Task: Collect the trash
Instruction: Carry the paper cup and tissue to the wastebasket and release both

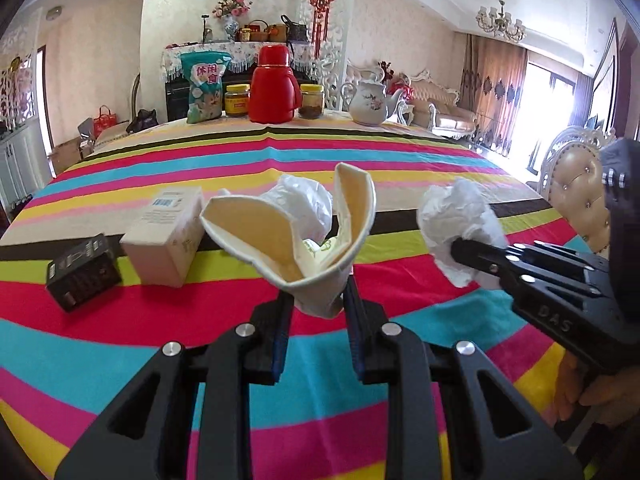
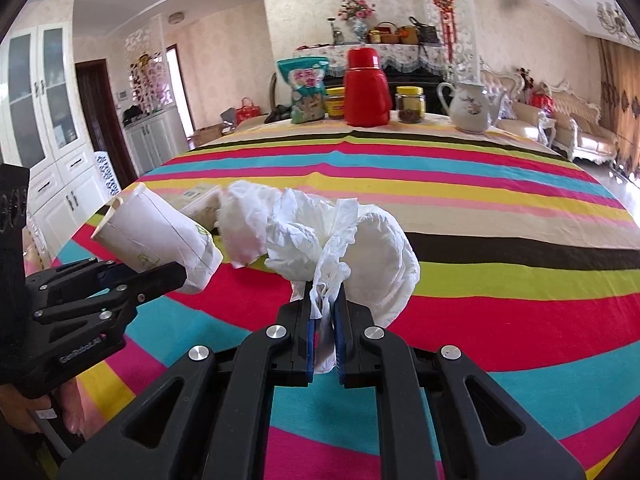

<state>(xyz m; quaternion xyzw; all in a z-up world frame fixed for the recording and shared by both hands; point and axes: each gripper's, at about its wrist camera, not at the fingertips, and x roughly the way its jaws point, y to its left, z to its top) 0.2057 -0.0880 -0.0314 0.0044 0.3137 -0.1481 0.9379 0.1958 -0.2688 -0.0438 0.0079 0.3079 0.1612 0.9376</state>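
Left gripper point(image 1: 316, 300) clamping crushed paper cup point(image 1: 296, 236) as bin | right gripper point(image 2: 323, 312) pinching crumpled tissue point(image 2: 340, 240) at 3 o'clock, poised for stuffing inside

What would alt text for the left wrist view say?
A handheld gripper pinches a crushed paper cup above a striped tablecloth, while a second gripper at right holds a crumpled tissue. Behind lie another tissue, a pale box and a black box.
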